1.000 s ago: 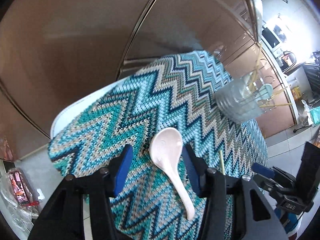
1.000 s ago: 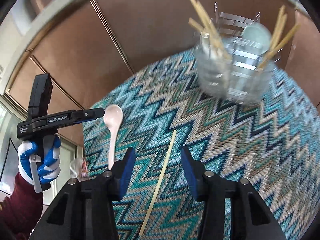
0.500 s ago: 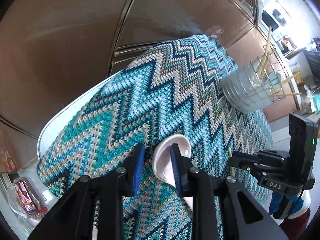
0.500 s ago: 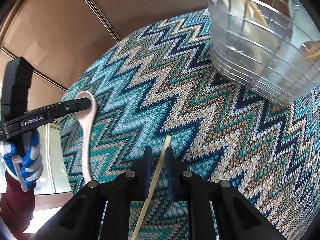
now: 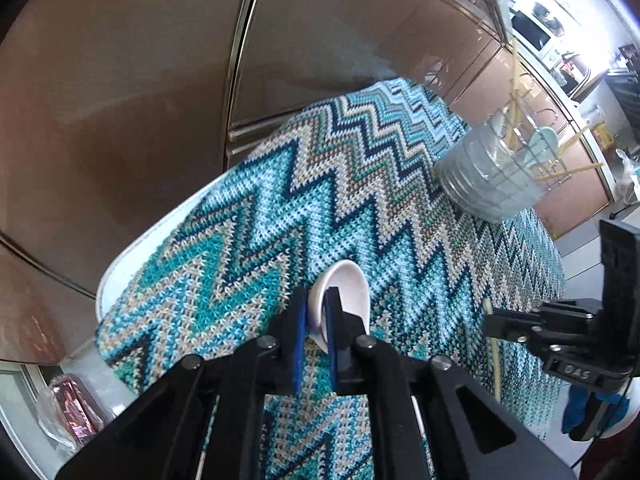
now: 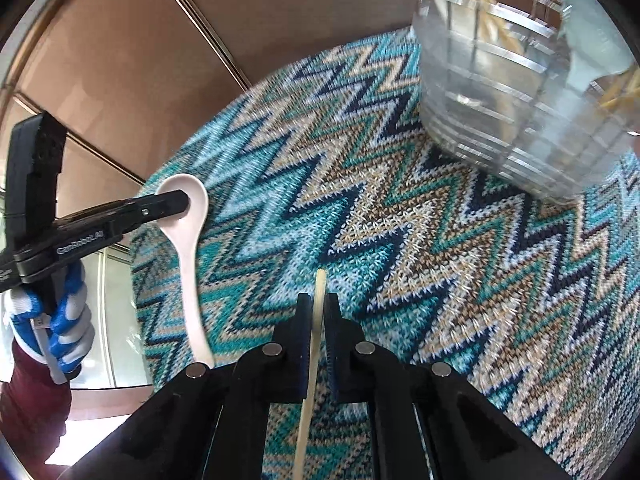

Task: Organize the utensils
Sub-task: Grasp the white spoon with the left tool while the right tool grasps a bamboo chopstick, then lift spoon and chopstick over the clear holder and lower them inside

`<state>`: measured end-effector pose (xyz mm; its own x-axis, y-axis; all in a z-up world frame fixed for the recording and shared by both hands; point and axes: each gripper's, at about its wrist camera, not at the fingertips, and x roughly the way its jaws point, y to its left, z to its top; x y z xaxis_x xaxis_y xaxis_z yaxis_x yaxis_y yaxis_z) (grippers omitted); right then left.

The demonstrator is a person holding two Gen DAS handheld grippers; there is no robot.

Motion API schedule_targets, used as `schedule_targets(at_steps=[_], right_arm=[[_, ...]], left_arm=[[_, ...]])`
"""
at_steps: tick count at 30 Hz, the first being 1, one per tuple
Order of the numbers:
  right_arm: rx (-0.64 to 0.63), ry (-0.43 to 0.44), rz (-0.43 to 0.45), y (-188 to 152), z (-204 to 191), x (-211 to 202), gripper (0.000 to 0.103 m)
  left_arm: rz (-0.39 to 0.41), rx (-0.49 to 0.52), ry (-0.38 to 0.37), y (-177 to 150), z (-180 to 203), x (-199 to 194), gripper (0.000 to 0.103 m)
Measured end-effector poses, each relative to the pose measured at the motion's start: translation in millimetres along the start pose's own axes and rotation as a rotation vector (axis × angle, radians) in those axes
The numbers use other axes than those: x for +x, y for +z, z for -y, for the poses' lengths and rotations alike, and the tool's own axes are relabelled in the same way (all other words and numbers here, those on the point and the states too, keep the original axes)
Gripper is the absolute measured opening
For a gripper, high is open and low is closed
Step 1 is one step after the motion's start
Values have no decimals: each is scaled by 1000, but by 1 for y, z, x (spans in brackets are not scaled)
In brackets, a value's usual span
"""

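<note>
The left hand-held gripper [image 5: 316,316] is clamped on the bowl rim of the white ceramic soup spoon [image 5: 346,294] (handle trailing below). The right hand-held gripper [image 6: 318,322] pinches the thin bamboo chopstick [image 6: 316,328] near its tip, above the zigzag-knit desk cover [image 6: 400,220].

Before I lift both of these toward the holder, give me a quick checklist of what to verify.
1. Left gripper jaws shut on the white ceramic spoon, at its bowl: ok.
2. Right gripper jaws shut on the single wooden chopstick: ok.
3. Spoon handle clear of the zigzag knit mat: cannot tell.
4. Clear ribbed plastic utensil holder upright: ok.
5. Room in the holder: cannot tell; chopsticks and a pale blue spoon already stand inside.
</note>
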<state>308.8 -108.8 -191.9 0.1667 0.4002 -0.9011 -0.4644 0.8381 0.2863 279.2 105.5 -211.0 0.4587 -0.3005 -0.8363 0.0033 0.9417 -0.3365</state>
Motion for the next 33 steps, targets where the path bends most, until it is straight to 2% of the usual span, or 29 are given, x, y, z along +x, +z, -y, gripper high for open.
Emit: schedule_targets(at_steps=[10, 20, 28, 31, 33], right_arm=[[-38, -7, 226, -44, -22, -83, 6], [-28, -70, 464, -68, -22, -166, 6], [-37, -121, 693, -56, -20, -221, 6], [-49, -144, 788, -44, -20, -242, 6], [-61, -168, 850, -35, -19, -254, 6]], left_arm=[[120, 93, 56, -9, 34, -53, 8], [211, 160, 34, -9, 79, -103, 8], [331, 200, -8, 27, 124, -139, 8], [399, 213, -29, 50, 142, -152, 8], [463, 233, -15, 66, 159, -157, 8]])
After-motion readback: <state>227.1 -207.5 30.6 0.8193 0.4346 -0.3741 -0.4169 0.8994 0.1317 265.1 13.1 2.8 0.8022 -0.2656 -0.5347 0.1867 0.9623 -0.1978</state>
